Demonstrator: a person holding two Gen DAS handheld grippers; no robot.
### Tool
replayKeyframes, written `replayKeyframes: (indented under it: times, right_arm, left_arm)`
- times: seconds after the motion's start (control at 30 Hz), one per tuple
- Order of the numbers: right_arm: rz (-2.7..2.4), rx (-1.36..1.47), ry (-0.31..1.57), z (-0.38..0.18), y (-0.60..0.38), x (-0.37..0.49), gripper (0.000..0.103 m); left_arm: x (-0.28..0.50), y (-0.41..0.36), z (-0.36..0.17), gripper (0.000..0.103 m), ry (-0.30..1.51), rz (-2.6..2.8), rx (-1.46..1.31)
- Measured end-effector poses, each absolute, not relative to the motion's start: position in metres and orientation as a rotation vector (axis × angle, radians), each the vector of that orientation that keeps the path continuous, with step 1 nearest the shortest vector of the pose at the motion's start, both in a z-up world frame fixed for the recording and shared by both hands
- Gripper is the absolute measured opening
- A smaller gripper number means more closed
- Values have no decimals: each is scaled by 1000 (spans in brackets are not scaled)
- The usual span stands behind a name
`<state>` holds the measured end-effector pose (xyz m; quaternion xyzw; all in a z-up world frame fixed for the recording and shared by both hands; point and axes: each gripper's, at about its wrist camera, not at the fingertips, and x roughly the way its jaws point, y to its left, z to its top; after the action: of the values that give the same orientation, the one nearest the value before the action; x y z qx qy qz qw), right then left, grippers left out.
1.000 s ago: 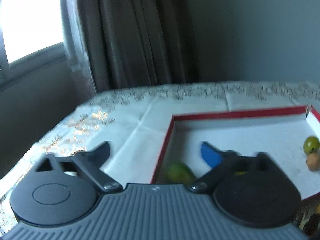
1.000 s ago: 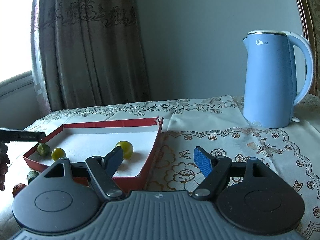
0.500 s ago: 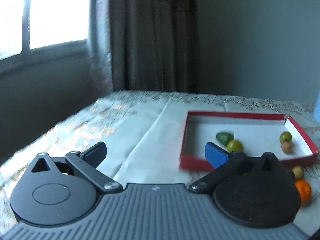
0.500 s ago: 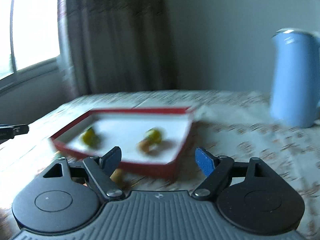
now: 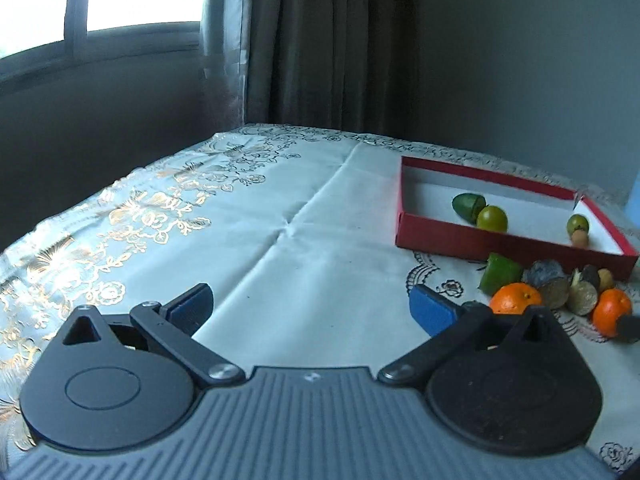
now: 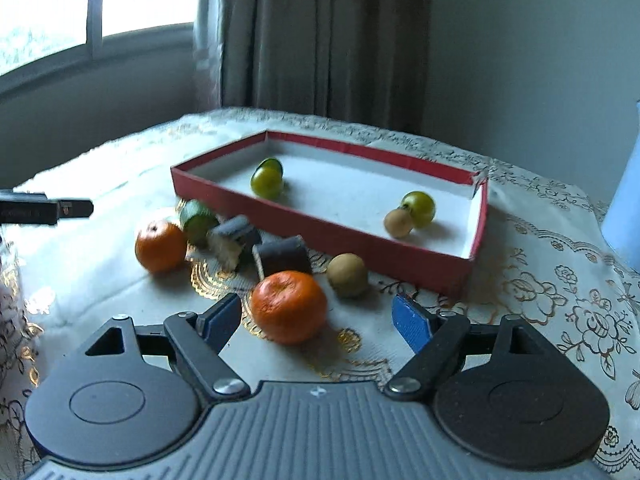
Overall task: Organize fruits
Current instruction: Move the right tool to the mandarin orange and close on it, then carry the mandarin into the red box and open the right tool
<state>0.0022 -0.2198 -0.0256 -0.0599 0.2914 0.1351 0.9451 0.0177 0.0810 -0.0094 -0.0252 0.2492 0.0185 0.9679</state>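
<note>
Left wrist view: the left gripper [image 5: 310, 310] has its fingers spread wide over bare bench [image 5: 280, 264], holding nothing. The red box [image 5: 500, 242] sits at right of frame with small green fruits inside; loose fruit lies below it.

Right wrist view: the right gripper [image 6: 318, 320], fingers wide and just been opening, empty, frames the near orange [image 6: 289, 306] at lower centre. This looks like the approach; next, advance and close on it, then carry it to the box.
</note>
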Motion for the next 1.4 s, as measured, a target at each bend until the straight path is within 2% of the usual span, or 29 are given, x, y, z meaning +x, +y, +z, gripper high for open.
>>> replayKeyframes:
  times: [0.07,0.2,0.3,0.5,0.7,0.9,1.1,1.4]
  right_arm:
    - [272,-147,599,-28,-214,5,82]
    - [271,-179,622,-31,-207,12,73]
    - [273,-177,642,-33,-206,19,61]
    - [291,-168,659,-34,-202,24,44]
    - [274,-165,633,-29,-199,17,43]
    - [222,-139,511,1,-210,9,43]
    - [141,-145,449,22,-212,40,43]
    - [79,-130,458,14,-206,84,43]
  left_arm:
    - [17,84,-10,103,501,43,-68]
    - [18,86,-10,103,512,29,-85]
    - [19,86,-10,103,514,24,-88]
    - [20,87,-10,103,521,18,-99]
    - [20,87,-10,103,521,18,-103]
    - [19,85,-10,103,515,19,-91]
    - [18,84,-10,103,513,15,-86]
    - [19,84,-11,103,520,0,-86]
